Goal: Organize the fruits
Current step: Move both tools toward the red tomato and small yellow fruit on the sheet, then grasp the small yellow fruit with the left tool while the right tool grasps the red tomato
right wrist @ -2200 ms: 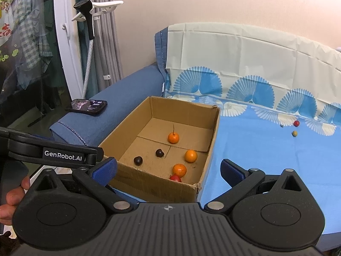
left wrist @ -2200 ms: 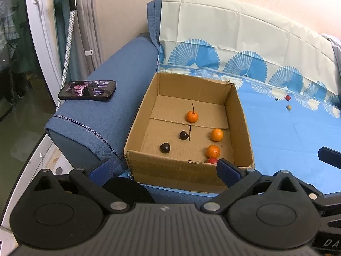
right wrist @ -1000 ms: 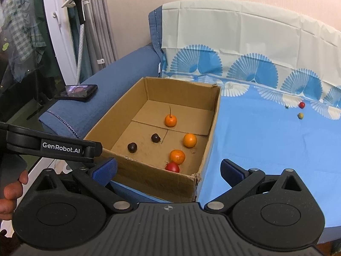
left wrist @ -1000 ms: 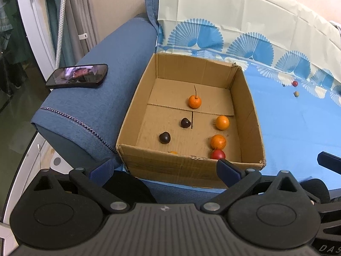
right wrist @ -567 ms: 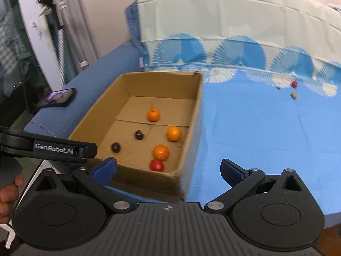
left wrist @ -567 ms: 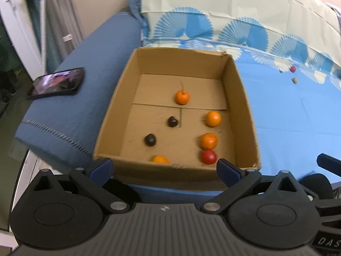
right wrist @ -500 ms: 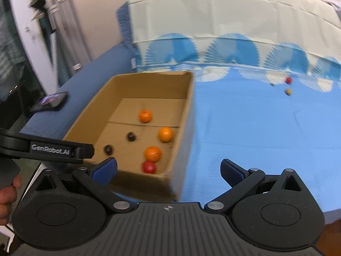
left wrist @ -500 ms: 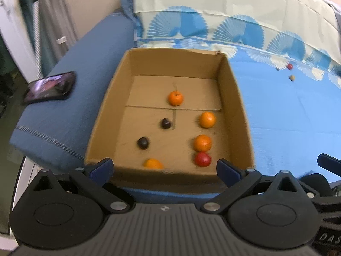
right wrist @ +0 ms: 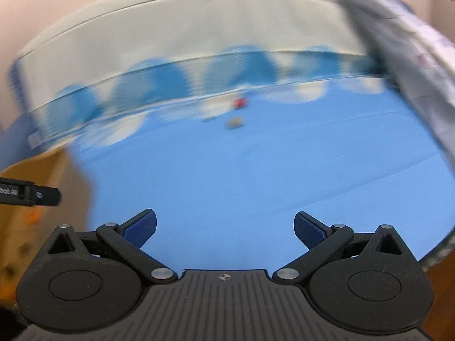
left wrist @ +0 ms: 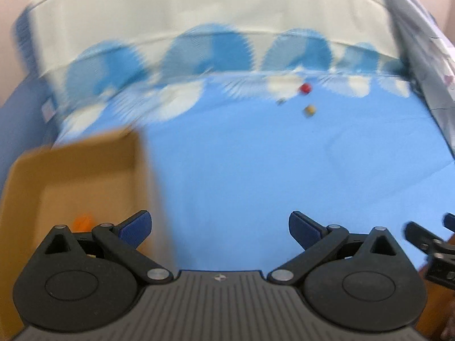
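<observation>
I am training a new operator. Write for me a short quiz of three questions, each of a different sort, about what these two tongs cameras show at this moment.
1. True or false: the left tongs are shut on a fruit.
2. Multiple choice: where does the red fruit lie? A) inside the cardboard box; B) on the blue sheet, far ahead of the tongs; C) between the fingers of the right tongs.
3. Fill in: close beside the red fruit lies a small ____-coloured fruit.

Key:
1. False. Both pairs of tongs are open and hold nothing.
2. B.
3. Yellow. The picture is blurred, so its kind cannot be told.
</observation>
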`<state>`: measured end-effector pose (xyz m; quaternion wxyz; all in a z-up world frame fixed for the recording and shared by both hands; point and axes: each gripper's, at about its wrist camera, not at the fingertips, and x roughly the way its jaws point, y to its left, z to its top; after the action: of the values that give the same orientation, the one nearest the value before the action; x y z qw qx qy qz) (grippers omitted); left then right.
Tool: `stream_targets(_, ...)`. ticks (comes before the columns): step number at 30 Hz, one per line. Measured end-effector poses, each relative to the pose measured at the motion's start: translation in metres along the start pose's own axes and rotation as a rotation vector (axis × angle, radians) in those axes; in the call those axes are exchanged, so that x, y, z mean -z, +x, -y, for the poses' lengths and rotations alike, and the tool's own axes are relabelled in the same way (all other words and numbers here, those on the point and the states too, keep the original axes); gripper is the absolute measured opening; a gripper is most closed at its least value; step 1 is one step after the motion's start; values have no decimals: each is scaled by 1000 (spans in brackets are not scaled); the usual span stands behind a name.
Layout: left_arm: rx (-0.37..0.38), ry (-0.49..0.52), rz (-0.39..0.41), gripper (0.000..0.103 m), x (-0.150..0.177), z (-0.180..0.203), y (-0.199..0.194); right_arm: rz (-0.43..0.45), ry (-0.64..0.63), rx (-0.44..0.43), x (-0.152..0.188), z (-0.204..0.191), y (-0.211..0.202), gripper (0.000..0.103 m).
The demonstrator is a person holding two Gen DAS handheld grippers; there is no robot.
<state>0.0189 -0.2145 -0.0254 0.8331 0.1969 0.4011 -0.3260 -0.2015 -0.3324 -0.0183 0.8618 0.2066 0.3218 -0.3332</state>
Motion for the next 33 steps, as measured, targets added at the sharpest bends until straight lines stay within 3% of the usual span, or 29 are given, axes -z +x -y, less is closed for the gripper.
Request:
stream_targets(4,65,63,50,103,-58,62,80,38,98,122,-23,73,44,102)
stream_targets(8,114,94,30,103,-106,116,169,44,155,199,-38,128,98,102)
stream_targets(13,129,48,-44,102,-149,160,271,28,200,222,-49,176,169,102)
stream_targets(16,108,55,-63,91,-160,175,314,31,190,228,-55,186,204,102)
stream_targets(18,98,66,-74,74,-159,177,326,31,185,216,-61,191,225,102)
stream_targets(19,93,72,-67,74,-159,178,331,32,181,207,-63,192,234,102)
stream_targets(20,89,80,-24,59,-159,178,330,33,176,201,-64,192,242,102)
stream_targets(21,96,96,-4,38,-159,177,329,33,166,198,-66,191,250,102)
stream_targets(22,112,104,7,30,-160,176,326,32,150,196,-67,188,258,102)
stream_targets(26,125,61,14,29,-160,153,311,40,67,151,-77,170,287,102)
stream_targets(33,23,-26,16,29,-147,69,277,83,-20,-39,-120,100,355,102)
